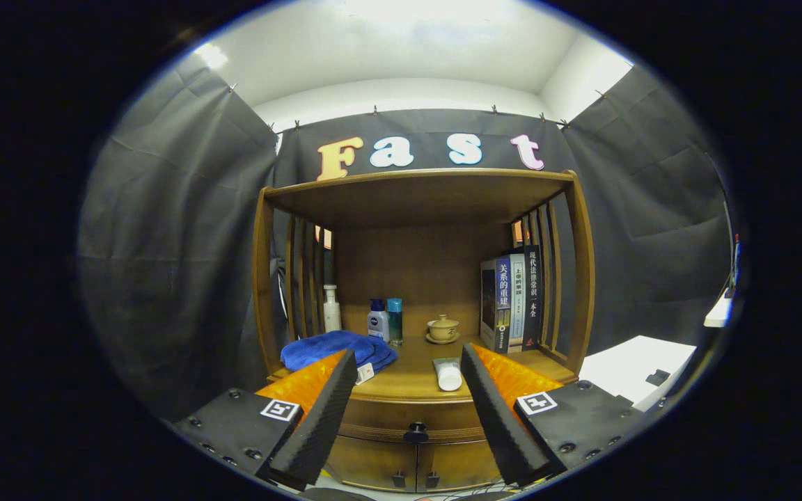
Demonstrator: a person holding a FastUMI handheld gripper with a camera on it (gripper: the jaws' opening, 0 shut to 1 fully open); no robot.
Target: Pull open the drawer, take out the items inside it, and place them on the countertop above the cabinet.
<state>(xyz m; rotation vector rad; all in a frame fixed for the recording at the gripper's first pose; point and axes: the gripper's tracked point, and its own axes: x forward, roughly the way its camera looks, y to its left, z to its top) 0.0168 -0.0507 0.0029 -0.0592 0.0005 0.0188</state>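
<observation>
Wooden cabinet (585, 278): drawer (408, 422) closed, its dark knob (415, 433) between and beyond the fingers. Gripper (408, 379) spread wide, holding nothing. Countertop (415, 372) carries blue towel (337, 350) and white tube (448, 374).

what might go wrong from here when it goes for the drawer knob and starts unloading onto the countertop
1. The drawer knob is small and round, and the gripper is open wide with the knob well ahead of it, so the fingers may close off-centre and slip.
2. The countertop is crowded: a white tube lies near the front edge by a blue towel, so placed items could nudge the tube off.
</observation>
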